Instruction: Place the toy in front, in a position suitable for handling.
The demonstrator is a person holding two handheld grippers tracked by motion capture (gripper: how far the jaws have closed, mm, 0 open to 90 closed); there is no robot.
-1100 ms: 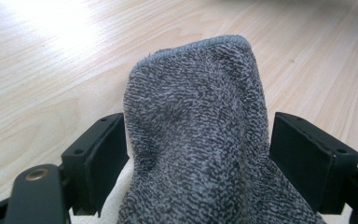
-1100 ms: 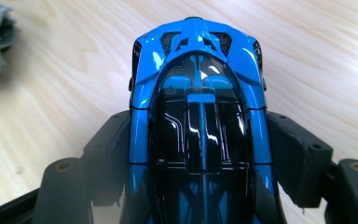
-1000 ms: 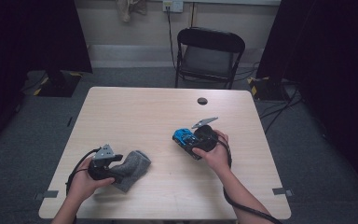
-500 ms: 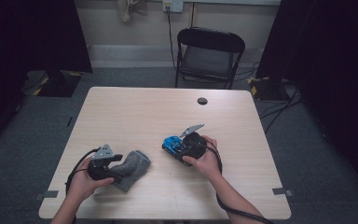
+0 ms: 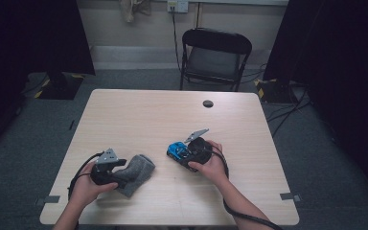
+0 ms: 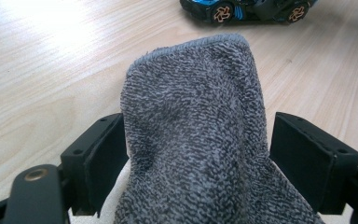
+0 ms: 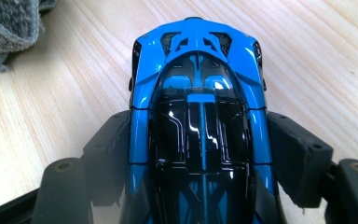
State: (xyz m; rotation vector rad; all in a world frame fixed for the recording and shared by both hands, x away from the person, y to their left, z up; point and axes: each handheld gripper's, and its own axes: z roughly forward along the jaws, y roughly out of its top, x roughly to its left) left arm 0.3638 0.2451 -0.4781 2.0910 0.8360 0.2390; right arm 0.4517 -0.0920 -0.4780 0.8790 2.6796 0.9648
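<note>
**Cloth in one tool, toy car in the other**

On the pale wooden tabletop [image 5: 139, 115], the person's left tool [image 5: 117, 173] is clamped on a folded grey terry cloth [image 6: 193, 135], which bulges up between both black jaws and rests on the wood near the front left edge. The right tool [image 5: 179, 154] grips a glossy blue and black toy sports car [image 7: 198, 116] by its flanks, nose pointing away from the hand, just right of the cloth. A black folding chair [image 5: 215, 57] stands beyond the tabletop.
</note>
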